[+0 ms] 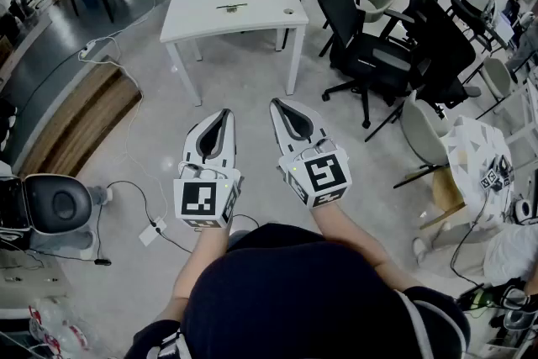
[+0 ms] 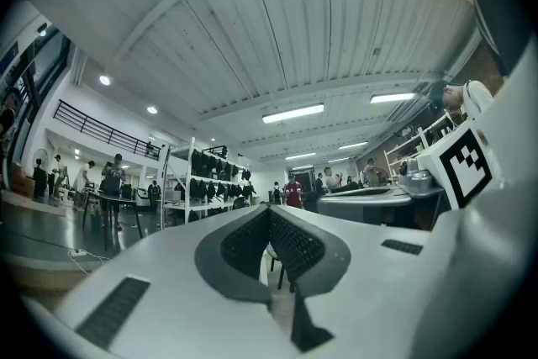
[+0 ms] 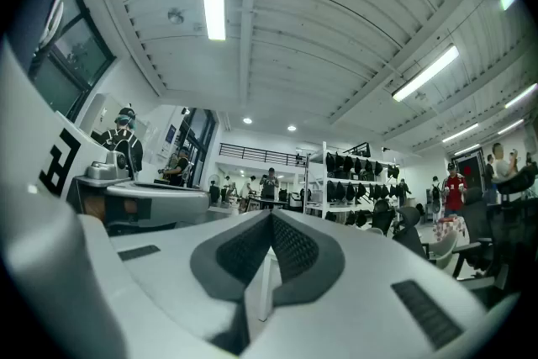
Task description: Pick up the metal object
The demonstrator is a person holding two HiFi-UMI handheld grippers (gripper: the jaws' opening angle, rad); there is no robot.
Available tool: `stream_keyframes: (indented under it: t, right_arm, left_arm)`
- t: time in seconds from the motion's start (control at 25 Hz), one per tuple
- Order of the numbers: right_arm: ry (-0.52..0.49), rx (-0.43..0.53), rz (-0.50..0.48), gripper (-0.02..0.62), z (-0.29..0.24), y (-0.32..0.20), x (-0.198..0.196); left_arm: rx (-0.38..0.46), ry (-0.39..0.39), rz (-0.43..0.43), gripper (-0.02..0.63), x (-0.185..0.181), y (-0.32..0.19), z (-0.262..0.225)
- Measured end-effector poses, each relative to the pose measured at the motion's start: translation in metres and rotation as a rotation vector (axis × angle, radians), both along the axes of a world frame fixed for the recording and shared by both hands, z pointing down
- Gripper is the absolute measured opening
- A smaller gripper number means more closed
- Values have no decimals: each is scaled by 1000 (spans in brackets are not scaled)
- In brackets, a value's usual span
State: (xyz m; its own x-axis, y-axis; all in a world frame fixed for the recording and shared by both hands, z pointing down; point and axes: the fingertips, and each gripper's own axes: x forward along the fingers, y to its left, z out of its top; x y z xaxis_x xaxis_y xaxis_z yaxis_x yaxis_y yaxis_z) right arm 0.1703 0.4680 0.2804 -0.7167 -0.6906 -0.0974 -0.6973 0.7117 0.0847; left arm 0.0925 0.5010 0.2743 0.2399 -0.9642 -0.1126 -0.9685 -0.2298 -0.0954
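1. Currently both claws are empty and pressed together. The pads of the left claw [image 1: 223, 113] and the right claw [image 1: 276, 103] meet at their tips with nothing between them.
2. The metal object [image 1: 231, 7] lies near the middle of the white worktop [image 1: 189, 21]. It is well apart from both claws, with open floor between.
3. From where I hold the claws, it sits straight ahead, a shade closer to the left claw's line than to the right's.
4. Its long axis runs left to right, crosswise to my approach and roughly parallel to the worktop's near edge.
5. I judge the left claw marginally better placed. I would need to close the gap, spread that claw, and bring its jaws down across the object's narrow width.
6. Office chairs [image 1: 370, 55] crowd the worktop's right side, which also favours a left approach.
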Motion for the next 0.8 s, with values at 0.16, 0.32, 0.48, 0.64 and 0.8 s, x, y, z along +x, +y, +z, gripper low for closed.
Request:
stream_keyframes:
  t: [0.16,0.32,0.48,0.64,0.8]
  right_arm:
    - [-3,-4,7,26,-1,-9,0]
    - [-17,-14,-6,27,4,-20,2]
    - [-6,-32,-6,28,16,-34,-1]
    - [6,-41,7,28,24,-58,-9]
    - [20,-40,22,28,30,-92,-22]
  left_arm:
    - [-2,-5,1,23,-1,-10,-2]
    - [-14,-5,4,23,4,-20,4]
    - [-30,-8,10,23,3,-32,13]
    - [-35,12,19,25,-12,-57,19]
    - [-36,28,12,28,-33,-93,28]
